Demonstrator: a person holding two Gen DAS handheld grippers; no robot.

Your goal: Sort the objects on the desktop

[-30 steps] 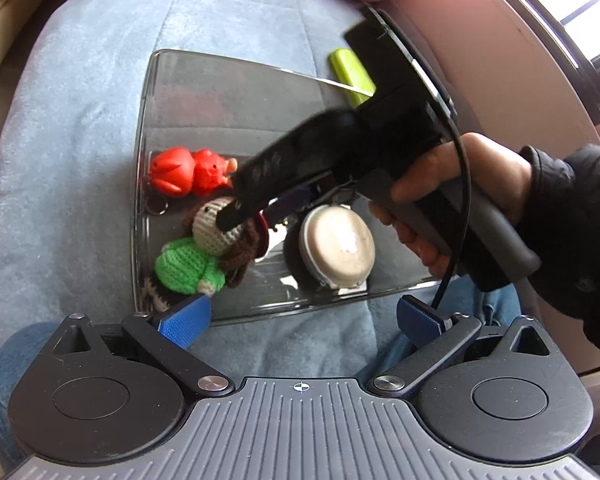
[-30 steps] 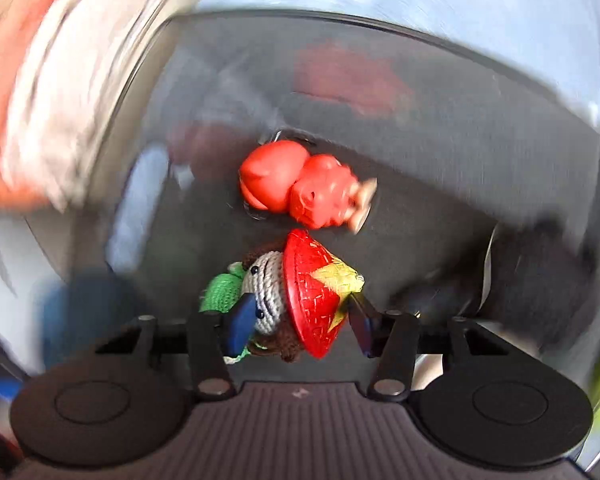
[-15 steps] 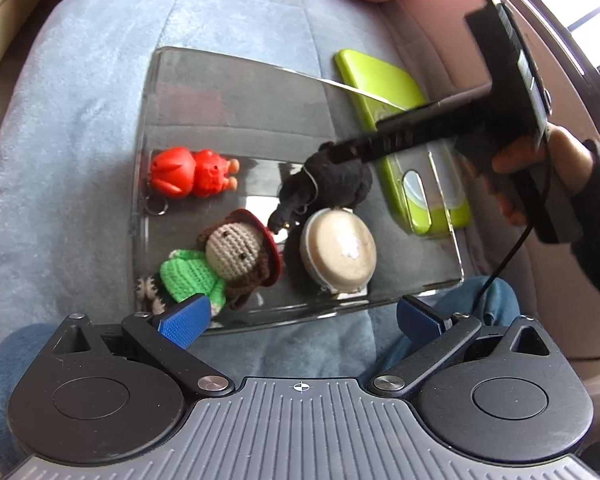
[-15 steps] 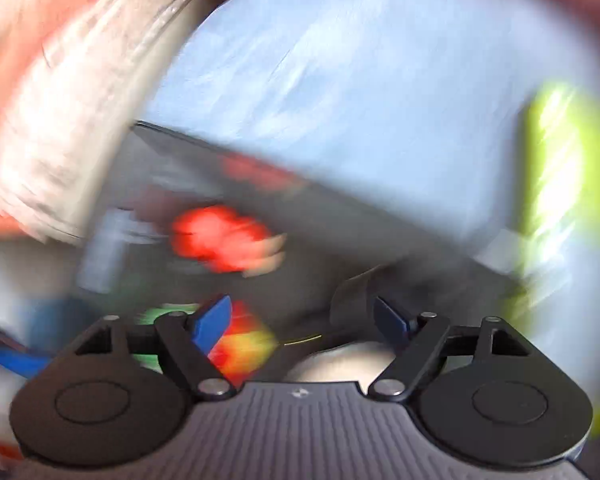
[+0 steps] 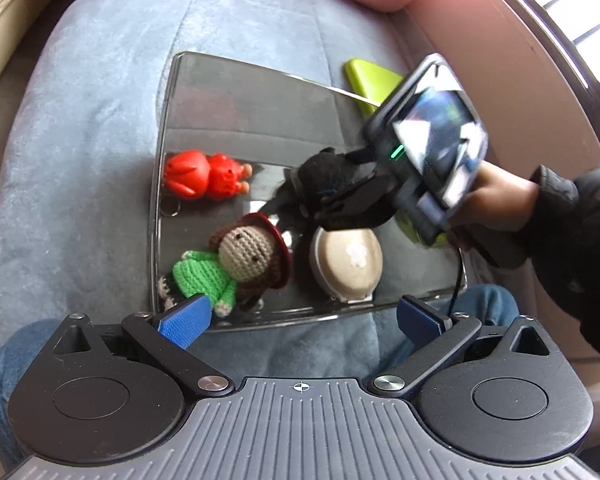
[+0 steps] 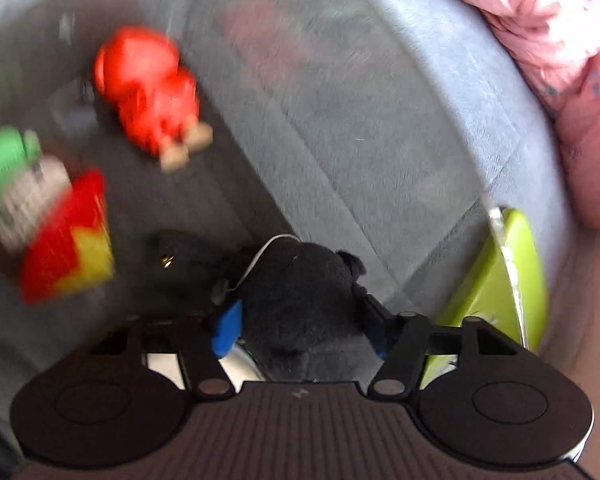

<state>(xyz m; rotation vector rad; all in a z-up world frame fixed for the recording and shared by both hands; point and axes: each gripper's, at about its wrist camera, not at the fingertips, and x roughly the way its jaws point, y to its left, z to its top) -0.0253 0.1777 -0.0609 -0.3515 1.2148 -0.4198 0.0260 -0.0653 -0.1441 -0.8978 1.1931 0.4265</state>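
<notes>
A dark glass board (image 5: 260,108) lies on a blue cushion. On it are a red figurine (image 5: 202,176), a crocheted doll in green with a red hat (image 5: 240,260), a round beige case (image 5: 348,264) and a black plush toy (image 5: 324,174). My right gripper (image 6: 300,320) is shut on the black plush toy (image 6: 300,296), and it also shows in the left wrist view (image 5: 332,196). My left gripper (image 5: 300,316) is open and empty, hovering at the board's near edge. The red figurine (image 6: 148,92) and doll (image 6: 40,208) are blurred at the left of the right wrist view.
A lime green tray (image 5: 370,80) lies by the board's right edge, and shows in the right wrist view too (image 6: 496,280). A pink blanket (image 6: 560,60) lies at the back. The blue cushion (image 5: 80,140) surrounds the board. Jeans-clad knees (image 5: 488,304) are below.
My right gripper let go of the crocheted doll, swung right and closed on the black plush toy. The doll now lies on the board. My left gripper has stayed still.
</notes>
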